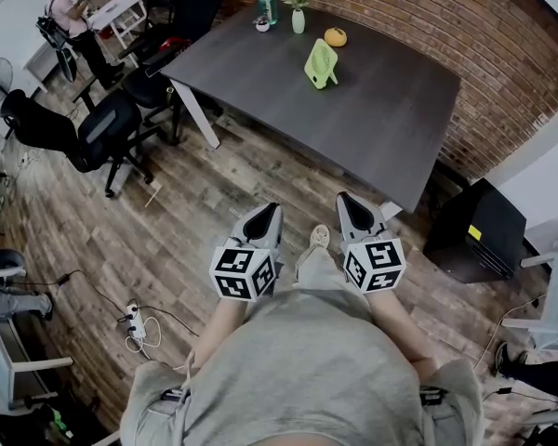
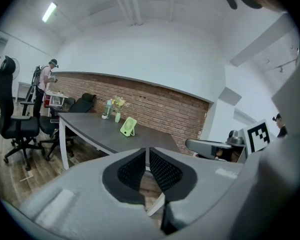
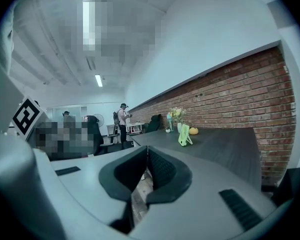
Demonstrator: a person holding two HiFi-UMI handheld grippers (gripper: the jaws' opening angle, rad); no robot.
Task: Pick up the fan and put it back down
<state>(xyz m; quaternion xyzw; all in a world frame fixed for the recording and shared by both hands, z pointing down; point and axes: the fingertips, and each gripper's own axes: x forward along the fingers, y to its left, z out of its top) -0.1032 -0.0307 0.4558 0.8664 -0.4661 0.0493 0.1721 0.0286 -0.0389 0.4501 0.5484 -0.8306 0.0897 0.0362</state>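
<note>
A small light-green fan point(image 1: 321, 63) stands upright on the dark grey table point(image 1: 391, 119), toward its far side. It also shows far off in the left gripper view as the fan point(image 2: 128, 126) and in the right gripper view as the fan point(image 3: 183, 135). Both grippers are held side by side in front of the person's body, over the wooden floor, well short of the table. My left gripper point(image 1: 268, 212) has its jaws drawn together to a thin slit point(image 2: 146, 150), with nothing between them. My right gripper point(image 1: 346, 199) is shut and empty point(image 3: 147, 149).
Behind the fan, an orange round thing point(image 1: 335, 37), a vase with flowers point(image 1: 298, 12) and a bottle point(image 1: 265, 3) stand on the table. Black office chairs point(image 1: 102, 133) are to its left, a black cabinet point(image 1: 474, 230) at the right. A power strip point(image 1: 135, 323) lies on the floor. A person point(image 1: 70, 7) stands far back left.
</note>
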